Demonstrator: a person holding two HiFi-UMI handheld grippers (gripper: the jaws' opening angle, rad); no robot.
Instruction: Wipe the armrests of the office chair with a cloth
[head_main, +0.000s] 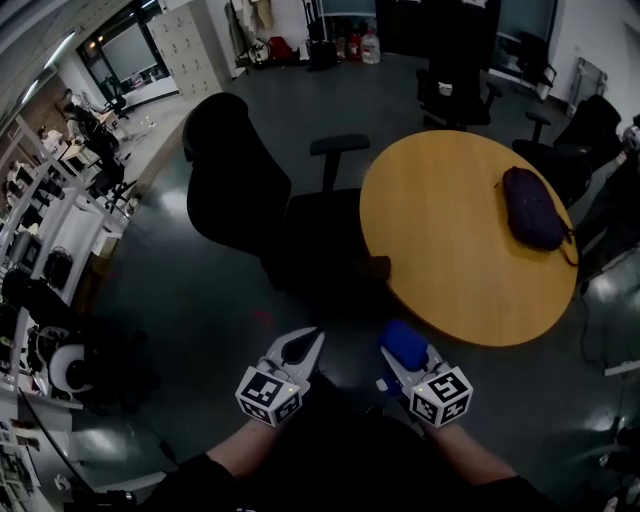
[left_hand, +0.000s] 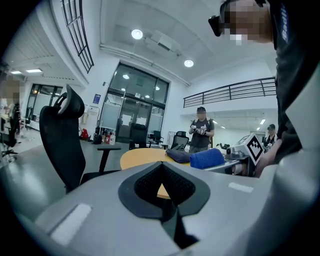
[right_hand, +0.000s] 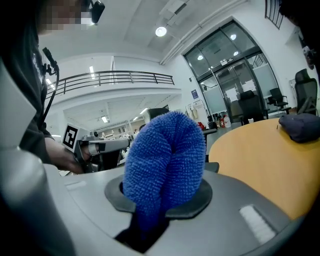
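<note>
A black office chair (head_main: 250, 195) stands left of a round wooden table (head_main: 470, 230). Its far armrest (head_main: 340, 145) shows clearly, and the near armrest (head_main: 365, 268) lies close to the table's edge. My right gripper (head_main: 410, 357) is shut on a folded blue cloth (head_main: 404, 343), which bulges out past the jaws (right_hand: 165, 155). It hovers in front of the chair, apart from it. My left gripper (head_main: 300, 350) is beside it, shut and holding nothing (left_hand: 162, 167). The left gripper view shows the chair's backrest (left_hand: 62, 145) and one armrest (left_hand: 108, 148).
A dark purple bag (head_main: 533, 207) lies on the table's right side. More black chairs (head_main: 455, 90) stand beyond the table. Desks and equipment (head_main: 50, 230) line the left wall. A person (left_hand: 201, 129) stands in the distance behind the table.
</note>
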